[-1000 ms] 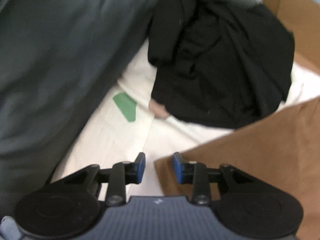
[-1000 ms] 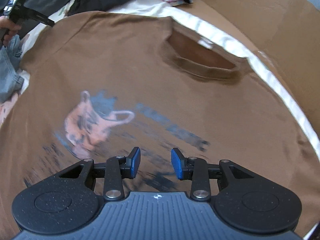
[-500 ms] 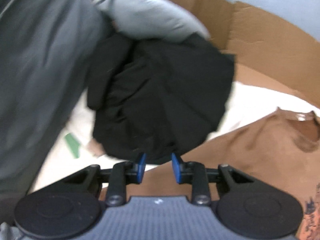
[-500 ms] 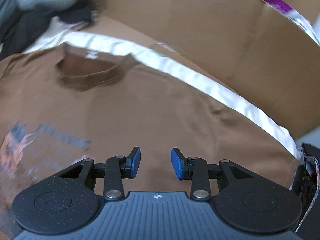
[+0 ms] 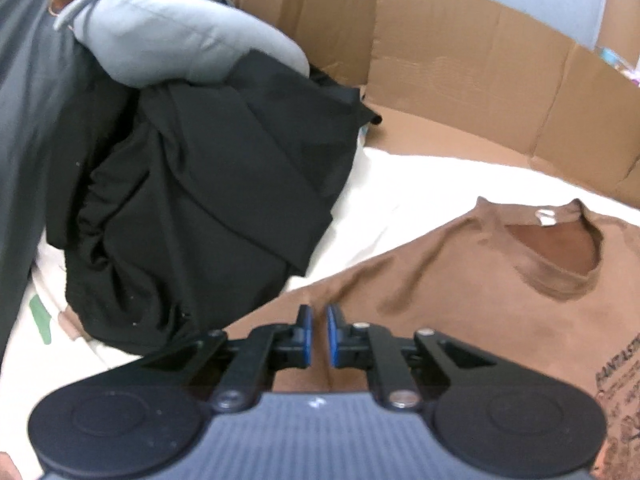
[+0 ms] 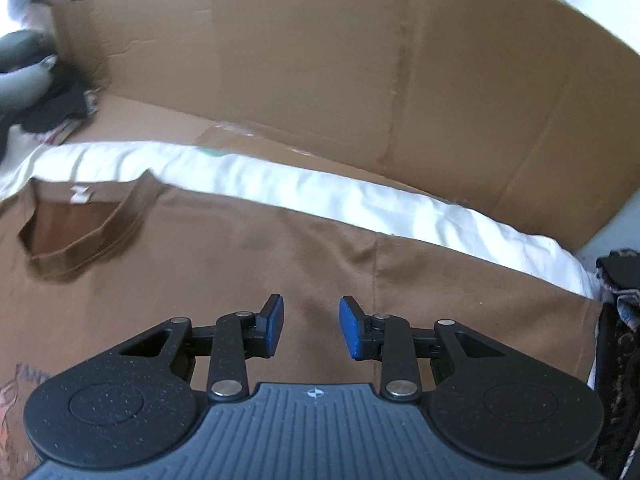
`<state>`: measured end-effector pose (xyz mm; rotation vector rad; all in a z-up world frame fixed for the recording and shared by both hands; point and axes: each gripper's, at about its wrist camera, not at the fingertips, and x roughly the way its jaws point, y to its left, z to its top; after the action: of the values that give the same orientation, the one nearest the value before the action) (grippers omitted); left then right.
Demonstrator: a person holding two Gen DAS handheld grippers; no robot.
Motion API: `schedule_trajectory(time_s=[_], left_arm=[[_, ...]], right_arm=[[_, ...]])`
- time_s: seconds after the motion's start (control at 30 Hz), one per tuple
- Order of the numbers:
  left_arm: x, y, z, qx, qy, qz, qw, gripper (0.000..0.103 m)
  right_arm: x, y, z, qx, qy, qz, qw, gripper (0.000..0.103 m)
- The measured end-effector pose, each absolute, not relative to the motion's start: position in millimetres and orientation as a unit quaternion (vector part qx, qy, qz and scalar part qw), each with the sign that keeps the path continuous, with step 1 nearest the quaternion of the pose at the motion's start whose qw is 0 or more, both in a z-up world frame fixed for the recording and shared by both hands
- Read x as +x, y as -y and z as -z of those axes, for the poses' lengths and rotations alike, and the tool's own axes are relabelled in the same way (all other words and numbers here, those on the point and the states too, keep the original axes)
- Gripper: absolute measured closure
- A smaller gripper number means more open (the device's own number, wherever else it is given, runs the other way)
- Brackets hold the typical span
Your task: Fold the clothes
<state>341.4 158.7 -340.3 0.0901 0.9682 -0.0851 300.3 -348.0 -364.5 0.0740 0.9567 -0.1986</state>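
Brown t-shirt (image 5: 472,280) lies flat on white sheet (image 5: 400,184), matte knit, ribbed round collar, print at lower edge; left gripper (image 5: 318,336) over its sleeve edge, jaws just closing, nearly together, a fabric fold seemingly between; right gripper (image 6: 311,326) spread above shoulder seam, gripping nothing; crumpled black garment (image 5: 208,208) beside; cardboard walls (image 6: 360,60) behind.

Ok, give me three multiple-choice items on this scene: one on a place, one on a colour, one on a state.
1. The black garment pile lies where, in the left wrist view?
A. left of the brown T-shirt
B. on its collar
C. right of it

2. The sheet under the T-shirt is:
A. white
B. green
C. red

3. The right tool is:
A. clamped on the collar
B. open over the shirt
C. holding cardboard

Key: A, the pile sits at the shirt's left; A, white shows along the shirt's edge; B, its pads stand apart, gripping nothing.
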Motion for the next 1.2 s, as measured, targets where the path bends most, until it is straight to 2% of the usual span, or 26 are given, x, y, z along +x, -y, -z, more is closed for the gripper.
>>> schedule_trajectory(time_s=[0.07,0.37,0.6,0.8,0.9,1.03,1.2], left_arm=[[347,-161,349,0.042,-0.473,0.031,0.879,0.094],[356,-161,364,0.048,-0.485,0.013,0.873,0.094],[352,-163,362,0.049,-0.492,0.019,0.869,0.094],[345,-164,357,0.049,-0.493,0.013,0.868,0.091],[340,-163,352,0.056,-0.492,0.009,0.869,0.086],[328,-163,339,0.051,-0.478,0.005,0.877,0.07],[317,-158,329,0.041,-0.48,0.005,0.876,0.065]], right_arm=[[304,356,370,0.053,-0.458,0.103,0.882,0.071],[323,386,384,0.087,-0.436,0.14,0.885,0.073],[344,411,394,0.106,-0.455,0.139,0.873,0.087],[364,427,392,0.137,-0.466,0.142,0.863,0.086],[374,442,382,0.175,-0.456,0.147,0.86,0.085],[364,459,359,0.213,-0.418,0.131,0.873,0.084],[322,458,348,0.192,-0.422,0.11,0.879,0.084]])
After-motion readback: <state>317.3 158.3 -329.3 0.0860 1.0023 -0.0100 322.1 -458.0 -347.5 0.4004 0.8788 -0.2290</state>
